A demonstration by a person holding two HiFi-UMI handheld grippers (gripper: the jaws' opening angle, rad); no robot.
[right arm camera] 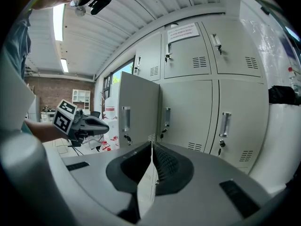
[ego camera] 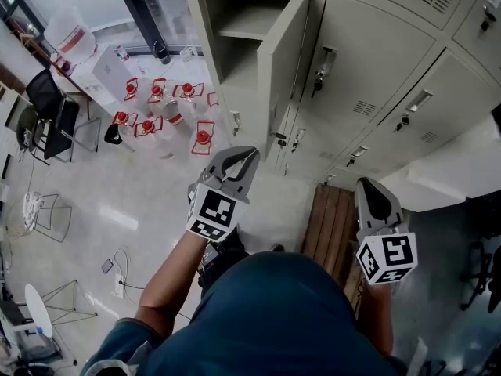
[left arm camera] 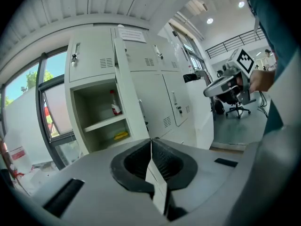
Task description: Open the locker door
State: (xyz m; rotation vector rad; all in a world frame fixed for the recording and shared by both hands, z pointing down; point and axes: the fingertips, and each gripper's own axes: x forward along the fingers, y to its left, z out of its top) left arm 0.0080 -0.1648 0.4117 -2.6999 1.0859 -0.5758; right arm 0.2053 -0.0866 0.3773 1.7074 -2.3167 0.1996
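A bank of beige lockers [ego camera: 376, 77] fills the top of the head view. One locker door [ego camera: 283, 61] stands swung out, and its compartment [ego camera: 239, 22] shows a shelf. My left gripper [ego camera: 235, 155] hangs shut and empty in front of that door, apart from it. My right gripper [ego camera: 369, 185] is shut too, holding nothing, lower right. In the left gripper view the jaws [left arm camera: 151, 140] meet, and the open compartment holds a bottle [left arm camera: 115, 105] and a yellow item [left arm camera: 121, 135]. In the right gripper view the jaws [right arm camera: 151, 144] are closed, with the open door [right arm camera: 138, 109] behind them.
Several red-capped water bottles [ego camera: 168, 112] stand on the floor left of the lockers. A black chair [ego camera: 51, 116] is at the far left. A wooden bench [ego camera: 333, 225] lies below the closed lockers. Cables and a power strip [ego camera: 117, 280] lie on the floor at lower left.
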